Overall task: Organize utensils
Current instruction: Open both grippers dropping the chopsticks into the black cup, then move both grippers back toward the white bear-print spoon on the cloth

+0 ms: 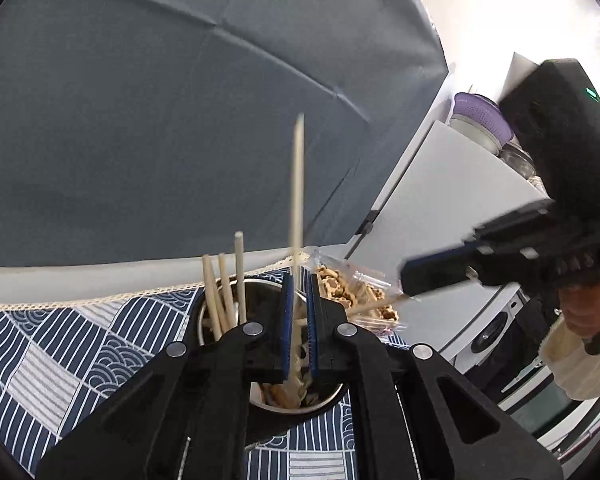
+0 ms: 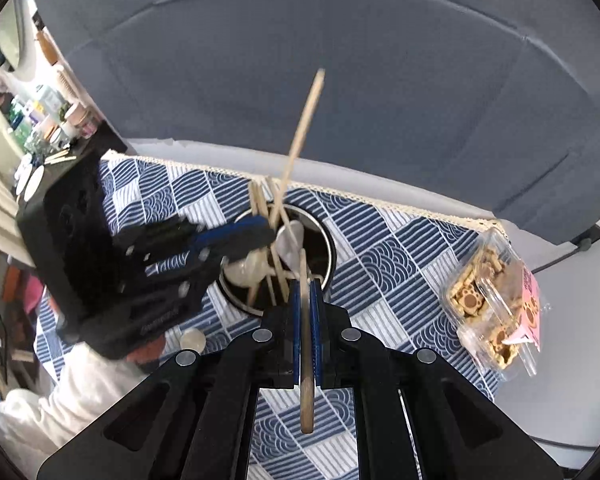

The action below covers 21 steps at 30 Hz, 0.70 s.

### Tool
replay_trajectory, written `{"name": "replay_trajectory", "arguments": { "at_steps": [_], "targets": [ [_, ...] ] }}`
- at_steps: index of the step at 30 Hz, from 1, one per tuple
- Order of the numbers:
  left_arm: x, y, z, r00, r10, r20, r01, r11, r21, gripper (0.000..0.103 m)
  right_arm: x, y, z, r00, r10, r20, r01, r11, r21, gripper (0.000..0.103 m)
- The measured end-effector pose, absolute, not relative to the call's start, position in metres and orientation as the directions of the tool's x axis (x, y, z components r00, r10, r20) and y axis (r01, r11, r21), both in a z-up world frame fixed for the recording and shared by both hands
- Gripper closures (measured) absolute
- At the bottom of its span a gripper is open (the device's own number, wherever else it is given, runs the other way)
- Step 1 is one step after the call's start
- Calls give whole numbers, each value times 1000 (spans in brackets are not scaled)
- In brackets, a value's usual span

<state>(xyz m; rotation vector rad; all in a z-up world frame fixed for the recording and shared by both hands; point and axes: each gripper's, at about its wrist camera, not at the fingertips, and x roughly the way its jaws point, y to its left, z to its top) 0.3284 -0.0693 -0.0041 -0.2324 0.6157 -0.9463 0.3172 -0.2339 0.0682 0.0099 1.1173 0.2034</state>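
Two handheld tongs work over a round metal holder (image 2: pixel 328 248) that stands on a blue-and-white patterned cloth (image 2: pixel 400 264), with a grey backdrop behind. The left tongs (image 1: pixel 299 320) hover directly above the holder's mouth, their blue pads drawn in close on a long pale chopstick (image 1: pixel 298 184) that points up and away from them; whether the pads truly pinch it or only flank it cannot be told. Just left of these tongs, more chopsticks (image 1: pixel 224 292) already stand in the holder. The right tongs (image 2: pixel 307 320) sit at the holder's near rim, pads closed flat on a wooden utensil (image 2: pixel 306 360) whose rounded end trails back beneath them. Well to their right lies a clear box of biscuits (image 2: pixel 496 312). The step in hand appears to be loading utensils into the holder. Next, each piece likely needs lowering upright into the opening before release, without snagging the crossed sticks inside.
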Motion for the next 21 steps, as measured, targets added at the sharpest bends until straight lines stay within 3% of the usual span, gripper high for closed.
{"name": "replay_trajectory", "arguments": {
  "at_steps": [2, 4, 5, 7, 9, 11, 14, 21],
  "targets": [
    [322, -67, -1, 442, -800, -406, 687, 593, -419, 62, 323, -236, 68, 441, 152, -885, -140, 985, 99, 87],
    [316, -65, 2, 471, -775, -422, 679, 624, -387, 44, 324, -241, 73, 476, 141, -868, -121, 988, 94, 65],
    [312, -64, 5, 478, -765, -433, 677, 634, -373, 38, 323, -244, 77, 495, 139, -858, -118, 989, 93, 53],
    [304, -61, 9, 502, -732, -461, 662, 668, -341, 32, 319, -247, 83, 520, 133, -844, -118, 989, 84, 45],
    [299, -59, 11, 516, -707, -485, 647, 692, -320, 24, 311, -250, 88, 543, 137, -828, -122, 989, 83, 30],
    [290, -57, 14, 536, -671, -513, 623, 724, -296, 12, 305, -253, 91, 554, 143, -820, -128, 988, 85, 24],
    [279, -60, 18, 563, -625, -540, 592, 762, -263, 7, 294, -254, 91, 563, 155, -812, -139, 986, 92, 18],
    [247, -59, 21, 627, -509, -590, 506, 841, -188, 6, 262, -255, 84, 551, 183, -814, -180, 979, 99, 18]
  ]
}}
